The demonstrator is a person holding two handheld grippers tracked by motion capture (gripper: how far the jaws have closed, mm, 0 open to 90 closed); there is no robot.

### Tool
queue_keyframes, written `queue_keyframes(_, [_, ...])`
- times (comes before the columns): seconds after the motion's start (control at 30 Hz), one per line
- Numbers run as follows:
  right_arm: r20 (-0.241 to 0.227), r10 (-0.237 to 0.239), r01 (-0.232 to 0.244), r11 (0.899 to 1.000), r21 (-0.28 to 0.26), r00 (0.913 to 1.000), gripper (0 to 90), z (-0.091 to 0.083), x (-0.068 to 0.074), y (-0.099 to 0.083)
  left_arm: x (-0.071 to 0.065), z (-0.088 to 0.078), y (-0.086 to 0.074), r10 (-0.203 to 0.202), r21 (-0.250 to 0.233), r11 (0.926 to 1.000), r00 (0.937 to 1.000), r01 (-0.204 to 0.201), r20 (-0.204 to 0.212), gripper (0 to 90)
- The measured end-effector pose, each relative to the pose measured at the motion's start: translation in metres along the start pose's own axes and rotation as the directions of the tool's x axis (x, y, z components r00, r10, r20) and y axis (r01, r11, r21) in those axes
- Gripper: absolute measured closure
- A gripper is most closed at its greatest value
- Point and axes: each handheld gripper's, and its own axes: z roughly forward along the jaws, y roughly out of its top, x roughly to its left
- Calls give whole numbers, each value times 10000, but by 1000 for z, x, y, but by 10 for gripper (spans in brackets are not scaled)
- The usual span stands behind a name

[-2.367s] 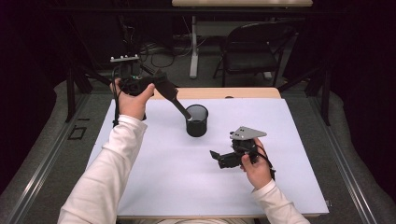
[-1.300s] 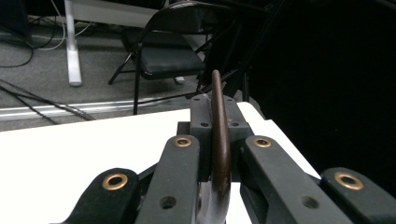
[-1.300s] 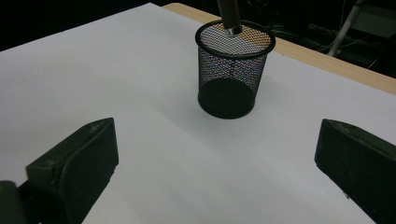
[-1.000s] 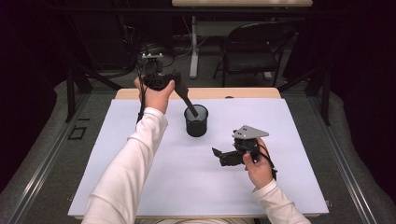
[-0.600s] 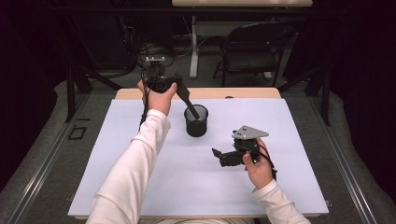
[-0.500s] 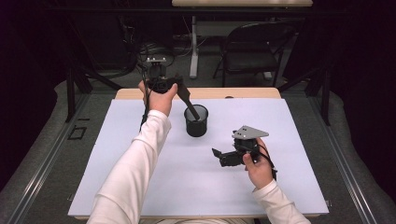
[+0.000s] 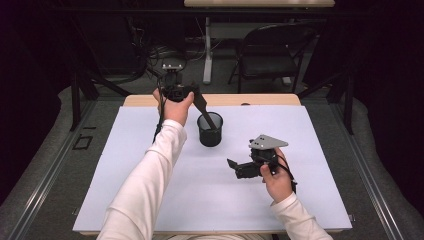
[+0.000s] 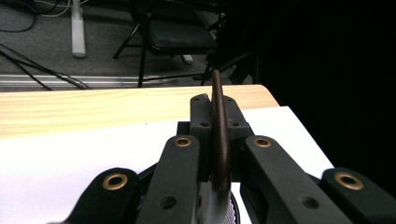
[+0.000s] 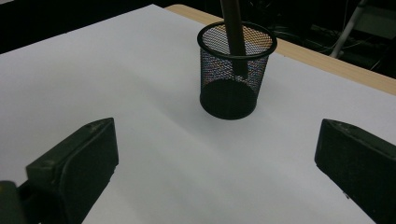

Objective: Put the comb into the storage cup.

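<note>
Left gripper [image 7: 192, 97] clamped on spatula [image 8: 220, 140]; moved over cup [image 7: 210, 130], tip now inside. Release probably next. Right gripper [image 7: 239, 169] open, idle.

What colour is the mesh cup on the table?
Black; the mesh cup shows best in the right gripper view.

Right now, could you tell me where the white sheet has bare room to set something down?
The widest free patch is the sheet's left side, beyond the left sleeve. Another runs along the right edge, past the right tool. It is crowded around the mesh cup, where the left tool holds a dark utensil.
</note>
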Motion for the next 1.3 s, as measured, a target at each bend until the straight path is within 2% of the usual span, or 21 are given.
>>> queue_keyframes(0.53, [-45, -49, 49, 10000, 34, 10000, 0, 1, 0, 0, -2, 11, -6, -105, 267, 9996, 9999, 103, 55, 869])
queue_keyframes(1.3, [-26, -57, 57, 10000, 14, 10000, 0, 1, 0, 0, 8, 22, -19, -462, 518, 9976, 9989, 458, 58, 869])
